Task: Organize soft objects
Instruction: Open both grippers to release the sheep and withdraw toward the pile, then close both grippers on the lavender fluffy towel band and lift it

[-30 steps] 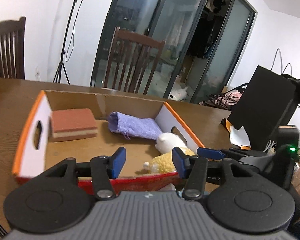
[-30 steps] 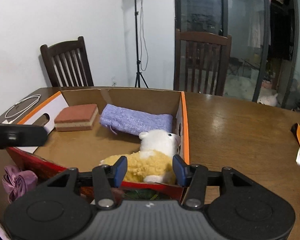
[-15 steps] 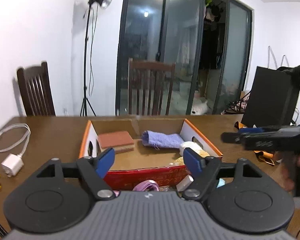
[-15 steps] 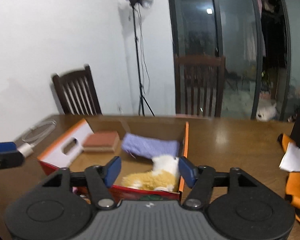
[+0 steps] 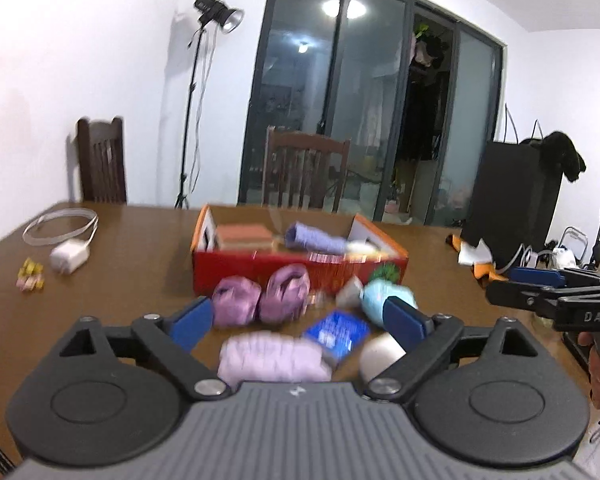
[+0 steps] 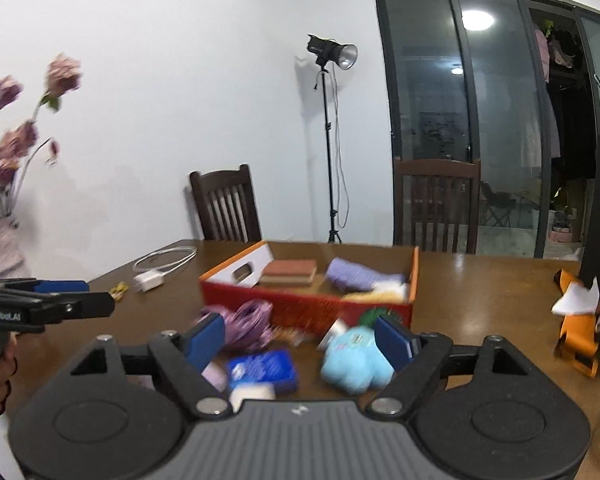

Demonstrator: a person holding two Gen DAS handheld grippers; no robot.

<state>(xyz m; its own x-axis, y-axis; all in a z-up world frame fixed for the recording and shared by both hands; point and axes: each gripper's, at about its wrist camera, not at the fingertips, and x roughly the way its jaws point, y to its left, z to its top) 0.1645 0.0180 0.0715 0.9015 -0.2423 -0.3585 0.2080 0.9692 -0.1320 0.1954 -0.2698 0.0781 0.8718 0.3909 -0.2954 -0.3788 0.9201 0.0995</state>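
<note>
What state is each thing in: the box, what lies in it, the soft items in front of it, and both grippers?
Cardboard box: open-topped, upright on the table.
Sponge: lying flat in the box.
Purple pouch: lying in the box.
Blue plush: on the table, outside the box.
Purple bundles: on the table, outside the box.
Left gripper: just opened wide, empty.
Right gripper: just opened wide, empty.

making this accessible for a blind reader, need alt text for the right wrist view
The open right tool hangs empty above a wooden table, over a light blue plush toy, a blue packet and purple items. Behind them stands a red cardboard box holding soft things.
</note>
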